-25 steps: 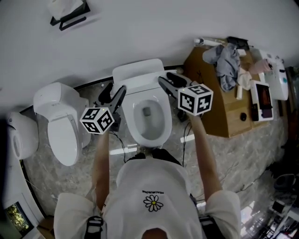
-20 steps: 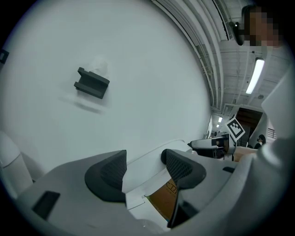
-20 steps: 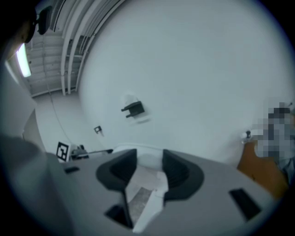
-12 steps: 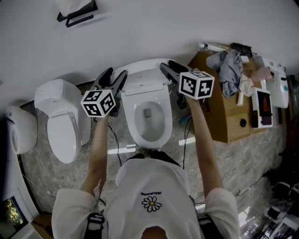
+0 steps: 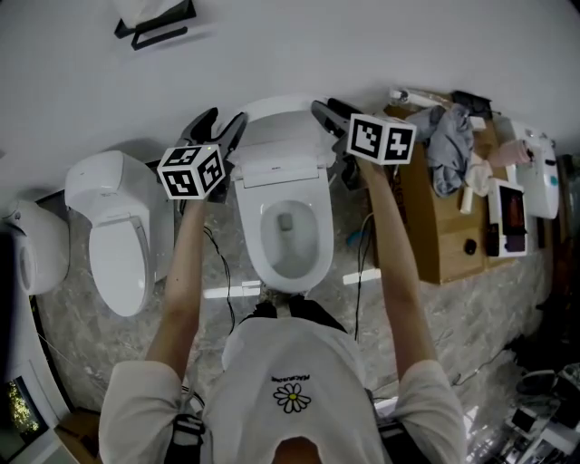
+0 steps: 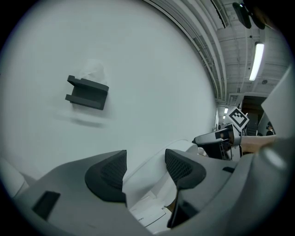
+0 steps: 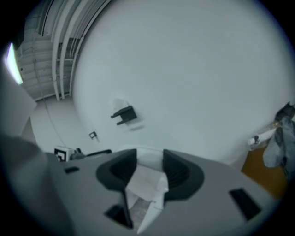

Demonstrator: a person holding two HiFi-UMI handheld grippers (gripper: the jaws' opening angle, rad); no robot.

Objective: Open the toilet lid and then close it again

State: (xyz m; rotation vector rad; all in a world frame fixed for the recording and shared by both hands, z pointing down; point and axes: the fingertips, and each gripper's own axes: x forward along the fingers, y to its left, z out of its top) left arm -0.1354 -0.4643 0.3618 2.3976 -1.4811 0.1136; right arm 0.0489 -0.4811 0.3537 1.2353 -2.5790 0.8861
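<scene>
- Left gripper (image 6: 145, 169): jaws spread, the white edge of the lid (image 5: 276, 136) in the gap; contact with either pad not clear. Held high at the lid's left side in the head view.
- Right gripper (image 7: 150, 168): jaws parted, a white corner of the lid between the pads; firm pinch or not, not clear. Held at the lid's upper right corner, level with the left gripper.
- Lid: raised, upright against the wall (image 5: 362, 45), between the two grippers.
- Toilet (image 5: 319, 222): seat down, bowl open to view, directly in front of the person (image 5: 290, 381).
- Arms: both stretched forward, one on each side of the bowl.
- Second toilet (image 5: 113, 245): left of the first, apart from it, lid shut.
- Holder (image 5: 152, 25): black, fixed to the wall above and left of the toilets; shows in both gripper views too.
- Cabinet (image 5: 444, 240): wooden, right of the toilet, against the wall.
- Cloth (image 5: 449, 136): grey, crumpled on the cabinet top among other small items.
- Floor (image 5: 72, 317): pale and mottled, with cables beside the toilet base.
</scene>
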